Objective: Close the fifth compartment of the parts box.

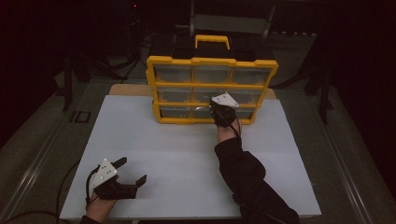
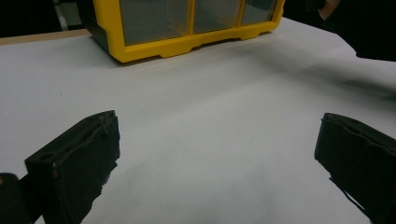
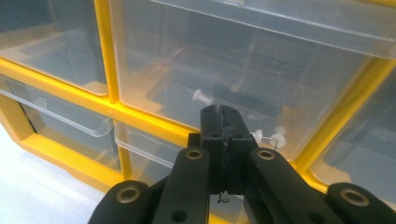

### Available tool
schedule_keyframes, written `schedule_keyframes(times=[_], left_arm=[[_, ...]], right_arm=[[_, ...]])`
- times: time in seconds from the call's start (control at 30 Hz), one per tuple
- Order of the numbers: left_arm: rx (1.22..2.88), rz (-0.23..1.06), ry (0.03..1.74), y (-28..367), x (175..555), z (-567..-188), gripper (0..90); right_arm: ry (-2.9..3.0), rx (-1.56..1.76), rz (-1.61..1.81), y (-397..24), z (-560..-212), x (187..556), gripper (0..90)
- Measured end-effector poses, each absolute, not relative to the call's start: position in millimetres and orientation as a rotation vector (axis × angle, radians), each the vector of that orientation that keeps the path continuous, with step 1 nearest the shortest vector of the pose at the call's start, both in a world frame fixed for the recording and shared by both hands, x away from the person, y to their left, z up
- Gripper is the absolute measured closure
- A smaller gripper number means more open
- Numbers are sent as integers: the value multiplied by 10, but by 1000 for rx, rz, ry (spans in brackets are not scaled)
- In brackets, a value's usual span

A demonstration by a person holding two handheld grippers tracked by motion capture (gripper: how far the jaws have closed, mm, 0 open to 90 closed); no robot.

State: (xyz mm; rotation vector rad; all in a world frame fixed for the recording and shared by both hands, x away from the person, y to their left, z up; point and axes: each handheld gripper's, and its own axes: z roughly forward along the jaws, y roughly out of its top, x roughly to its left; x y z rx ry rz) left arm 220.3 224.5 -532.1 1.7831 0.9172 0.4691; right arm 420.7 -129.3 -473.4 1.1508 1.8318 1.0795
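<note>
A yellow organiser box point(image 1: 212, 61) with clear drawers stands upright at the far middle of the white table top point(image 1: 187, 149). My right gripper point(image 1: 223, 112) is up against the box front, at its lower rows right of centre. In the right gripper view its jaws point(image 3: 220, 112) are shut together, tips at a clear drawer point(image 3: 261, 60) that holds white push pins point(image 3: 202, 96). Whether the tips pinch the drawer's lip I cannot tell. My left gripper point(image 1: 130, 171) rests at the near left of the table, open, with bare table between its jaws point(image 2: 217, 126).
The box's yellow base point(image 2: 187, 44) sits well beyond the left gripper. A person's dark sleeve point(image 1: 245, 177) crosses the near right of the table. Dark stands and a grey floor surround the table; a wooden board edge point(image 1: 130, 89) shows behind the white sheet.
</note>
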Motion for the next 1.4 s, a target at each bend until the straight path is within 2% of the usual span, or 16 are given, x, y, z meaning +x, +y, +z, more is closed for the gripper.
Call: schedule_keyframes(times=[0.7, 0.87, 0.97, 1.07, 1.1, 1.13, 1.17, 1.4], left_arm=[[1783, 470, 916, 2246, 2202, -5321, 0], [1782, 470, 918, 2246, 2206, -5323, 0], [1783, 470, 920, 2244, 2207, -5324, 0], [1783, 470, 921, 2242, 2207, -5326, 0], [1783, 470, 921, 2242, 2207, -5326, 0], [1784, 470, 921, 2239, 2206, -5326, 0], [1785, 471, 922, 2238, 2205, -5325, 0], [1783, 469, 930, 2238, 2212, -5324, 0]], right_arm=[[1852, 1139, 1094, -1253, -4703, 4193, 890], [1847, 1125, 1107, -1262, -4672, 4143, 842], [1853, 1122, 1123, -1268, -4659, 4125, 781], [1875, 1126, 1151, -1273, -4645, 4118, 642], [1875, 1126, 1151, -1273, -4645, 4118, 642], [1884, 1134, 1154, -1272, -4639, 4117, 589], [1899, 1149, 1172, -1274, -4626, 4113, 494], [1949, 1208, 1266, -1312, -4614, 4118, 141]])
